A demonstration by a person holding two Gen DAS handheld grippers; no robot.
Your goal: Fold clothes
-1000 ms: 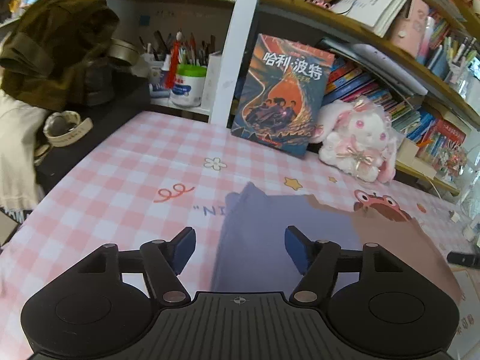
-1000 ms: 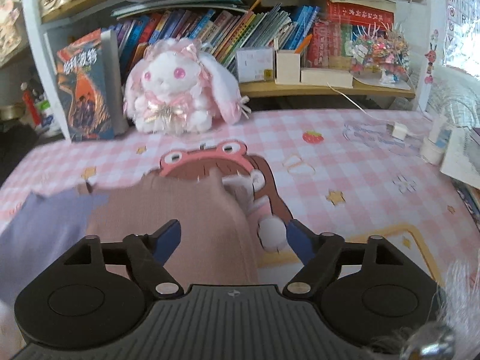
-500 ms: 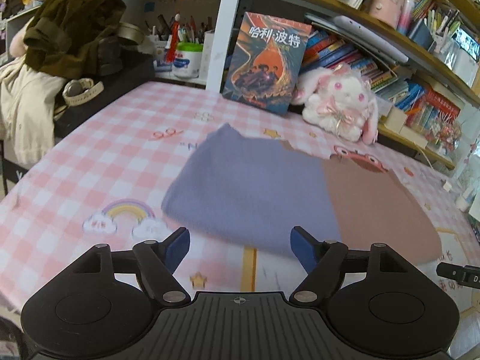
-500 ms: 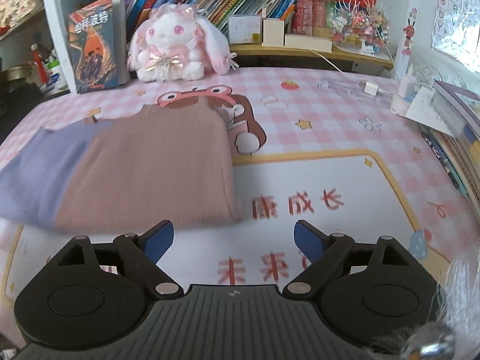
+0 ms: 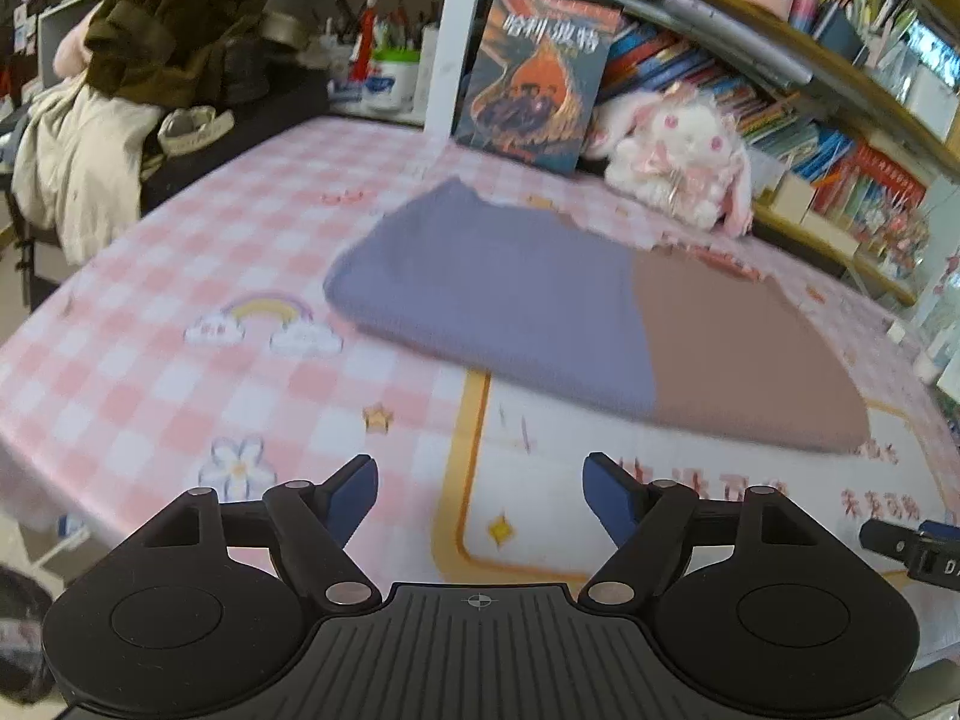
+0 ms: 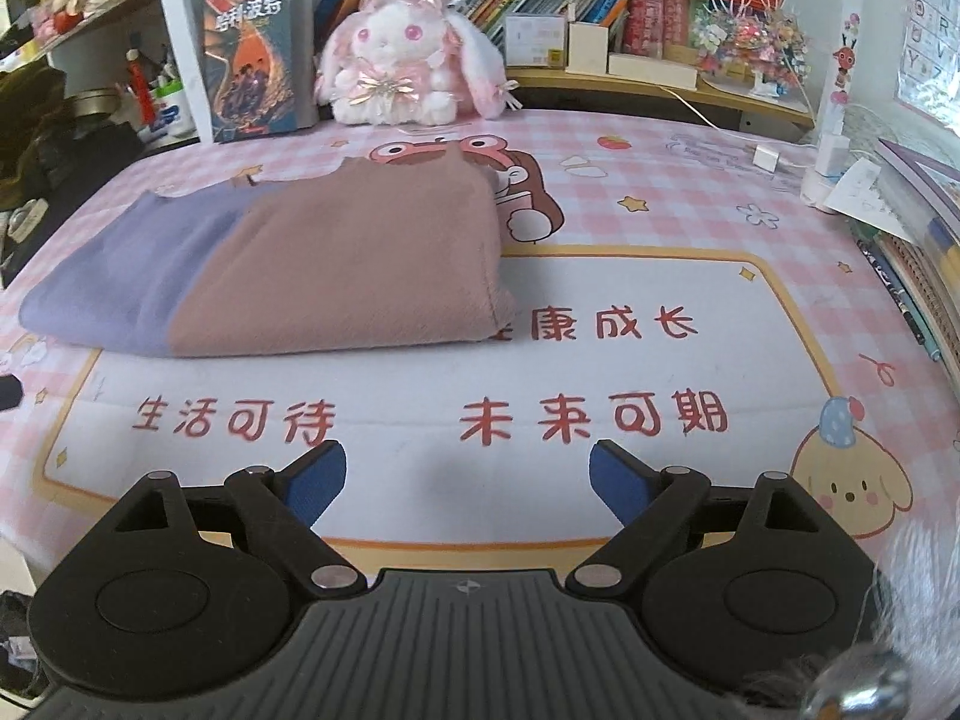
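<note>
A folded garment, half lavender and half dusty pink, lies flat on the pink checked table cover. My left gripper hovers over the cover's near edge, well short of the garment, open with nothing between its blue pads. My right gripper is likewise open and empty, above the white printed panel with red characters, the garment lying ahead and to its left. The tip of the right gripper shows at the right edge of the left wrist view.
A plush rabbit and an upright book stand at the back against bookshelves. Coats hang over a chair at left. A white charger and cable, plus stacked books, sit at right.
Both grippers have drawn back from the garment toward the table's near edge. The folded garment, close under them before, now lies released and farther ahead.
</note>
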